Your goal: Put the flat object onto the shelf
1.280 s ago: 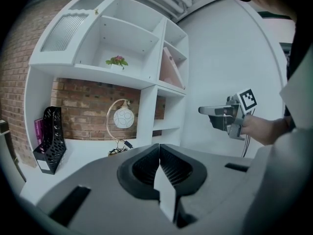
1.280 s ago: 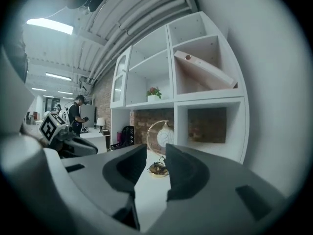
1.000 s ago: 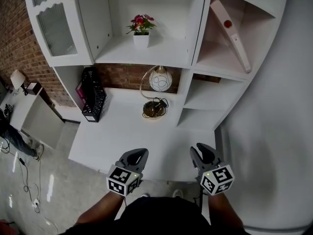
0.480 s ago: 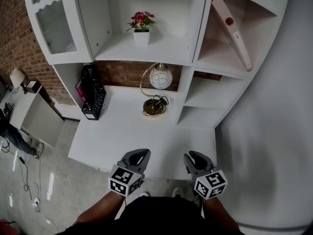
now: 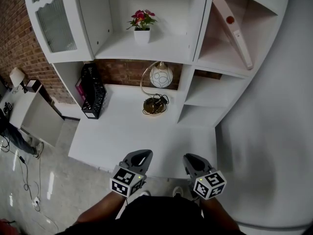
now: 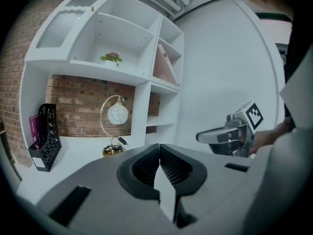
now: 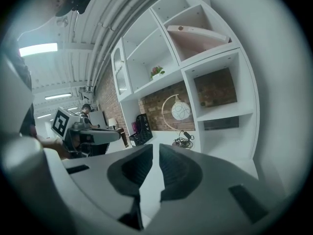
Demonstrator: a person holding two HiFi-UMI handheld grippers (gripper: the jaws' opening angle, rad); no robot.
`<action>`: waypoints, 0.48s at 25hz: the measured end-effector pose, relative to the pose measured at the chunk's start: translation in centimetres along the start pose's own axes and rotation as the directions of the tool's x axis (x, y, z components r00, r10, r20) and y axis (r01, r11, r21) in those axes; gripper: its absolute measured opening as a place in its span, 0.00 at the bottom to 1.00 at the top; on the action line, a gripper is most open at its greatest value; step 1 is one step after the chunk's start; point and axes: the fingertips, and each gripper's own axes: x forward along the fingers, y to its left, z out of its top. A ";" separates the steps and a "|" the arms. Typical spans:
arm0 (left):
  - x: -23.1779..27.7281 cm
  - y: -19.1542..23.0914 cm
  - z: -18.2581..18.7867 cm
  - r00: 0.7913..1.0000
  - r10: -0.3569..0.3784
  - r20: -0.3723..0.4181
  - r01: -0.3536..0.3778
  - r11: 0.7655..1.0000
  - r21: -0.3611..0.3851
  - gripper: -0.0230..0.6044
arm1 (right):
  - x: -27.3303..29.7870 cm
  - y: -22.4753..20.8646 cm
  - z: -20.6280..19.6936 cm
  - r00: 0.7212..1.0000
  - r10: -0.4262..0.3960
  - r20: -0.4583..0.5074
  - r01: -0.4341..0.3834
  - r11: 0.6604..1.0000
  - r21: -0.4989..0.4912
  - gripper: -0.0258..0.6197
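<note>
Here, both grippers hang at the near edge of the white desk (image 5: pixel 122 141), well short of the lamp (image 5: pixel 159 76) that stands at the back of it. The left gripper (image 5: pixel 142 153) sits nearer than the lamp and a little left of it; its jaws are pressed together at the tips, with nothing caught in them. The right gripper (image 5: pixel 190 157) is nearer than the lamp and a little right of it. Its jaws have just been closing and now stand a thin slit apart, empty. The two grippers are side by side, near each other but not touching.

At the foot of the lamp lies a coiled cable (image 5: pixel 155 105) on the brass base. Left of the lamp, against the side wall of the shelf unit (image 5: pixel 193 58), stands a black file holder (image 5: pixel 93 92). Behind the lamp is a brick wall (image 5: pixel 124 75).

Above the lamp and slightly left, a potted flower (image 5: pixel 142 27) stands on the middle shelf. Above and right of the lamp, in the upper right compartment, the flat object (image 5: pixel 234 31) leans tilted, its lower end on the compartment floor and its top towards the back corner.
</note>
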 end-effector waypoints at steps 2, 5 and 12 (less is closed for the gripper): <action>0.0 -0.1 0.1 1.000 -0.003 0.001 0.003 1.000 0.003 0.04 | 0.0 0.0 0.1 1.000 0.000 0.004 0.000 1.000 0.000 0.09; 0.0 -0.2 0.2 1.000 -0.006 0.004 0.006 1.000 0.005 0.04 | 0.0 -0.1 0.2 1.000 -0.009 0.009 0.009 1.000 -0.005 0.06; -0.2 -0.4 -0.1 1.000 -0.007 -0.004 0.007 1.000 0.002 0.04 | 0.2 -0.4 0.6 0.999 -0.008 0.040 0.008 1.000 0.006 0.04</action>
